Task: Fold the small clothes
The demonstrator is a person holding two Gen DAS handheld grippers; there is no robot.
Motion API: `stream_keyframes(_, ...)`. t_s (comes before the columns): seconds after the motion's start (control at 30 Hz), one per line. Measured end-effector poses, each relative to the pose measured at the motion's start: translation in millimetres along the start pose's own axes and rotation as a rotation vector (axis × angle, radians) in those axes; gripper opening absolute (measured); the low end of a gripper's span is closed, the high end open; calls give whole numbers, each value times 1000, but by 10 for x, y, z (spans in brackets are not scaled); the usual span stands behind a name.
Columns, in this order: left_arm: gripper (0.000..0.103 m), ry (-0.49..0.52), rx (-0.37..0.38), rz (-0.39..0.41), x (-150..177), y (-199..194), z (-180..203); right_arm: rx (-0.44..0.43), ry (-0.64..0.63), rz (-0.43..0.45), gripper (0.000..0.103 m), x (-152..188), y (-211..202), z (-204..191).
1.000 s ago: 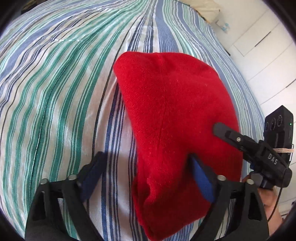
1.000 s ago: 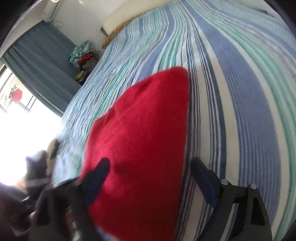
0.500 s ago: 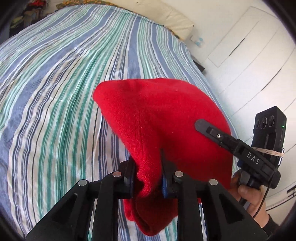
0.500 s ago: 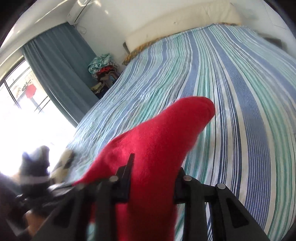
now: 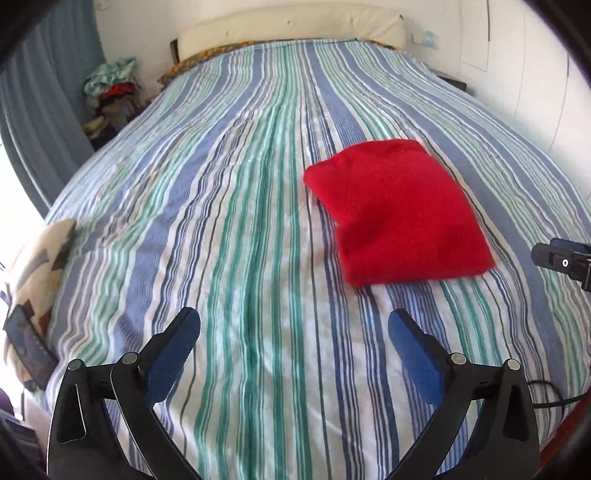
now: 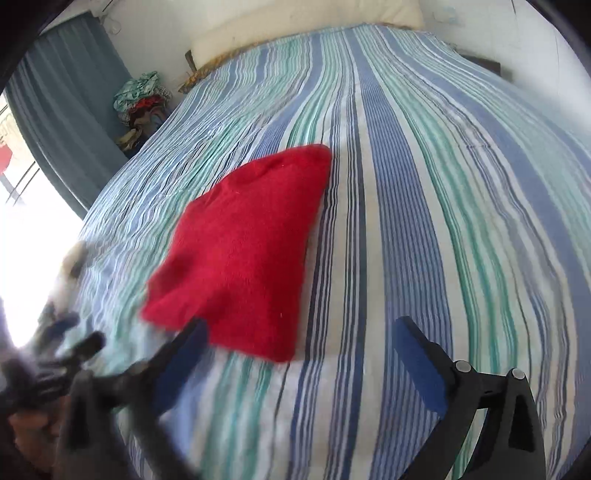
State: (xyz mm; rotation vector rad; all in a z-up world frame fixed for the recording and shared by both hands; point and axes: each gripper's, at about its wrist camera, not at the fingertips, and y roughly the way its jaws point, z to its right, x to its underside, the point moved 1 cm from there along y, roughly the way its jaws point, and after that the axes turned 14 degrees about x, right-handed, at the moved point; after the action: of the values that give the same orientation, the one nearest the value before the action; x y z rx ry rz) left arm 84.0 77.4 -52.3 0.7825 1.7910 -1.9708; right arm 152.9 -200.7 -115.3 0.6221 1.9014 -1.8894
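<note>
— Now, item one?
— Red knit hat [image 5: 399,212], folded flat on the striped bedspread [image 5: 240,229], toward the bed's right side and nearer the foot than the headboard [image 5: 291,26].
— Left gripper [image 5: 293,334]?
— Over the foot of the bed, blue-padded fingers [image 5: 173,350] spread wide, holding nothing, apart from the hat.
— Right gripper [image 6: 303,343]?
— Also spread and holding nothing; its left finger is blurred and overlaps the hat's near edge, so I cannot tell whether it touches.
— Other entries?
— Patterned cloth [image 5: 40,258] at the bed's left edge with a dark flat object on it; a pile of clothes [image 5: 110,85] by the blue curtain [image 5: 40,122]; white cupboard doors at right.
</note>
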Motion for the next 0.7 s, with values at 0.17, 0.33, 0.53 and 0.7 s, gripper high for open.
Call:
stream_keyframes(0.17, 102, 10, -112, 8, 69, -293, 247, 46, -94, -18, 99, 454, -586, -49)
stream_keyframes(0.33, 102, -25, -47, -42, 104, -457, 313, 99, -165, -13, 100, 756, -977, -186)
stream_keyframes(0.53, 102, -25, -68, -59, 94, -658, 367, 141, -232, 38, 103, 775, -1326, -435)
stream_keyframes(0.7, 102, -82, 23, -85, 114, -673, 315, 138, -245, 8, 103, 740, -1427, -597)
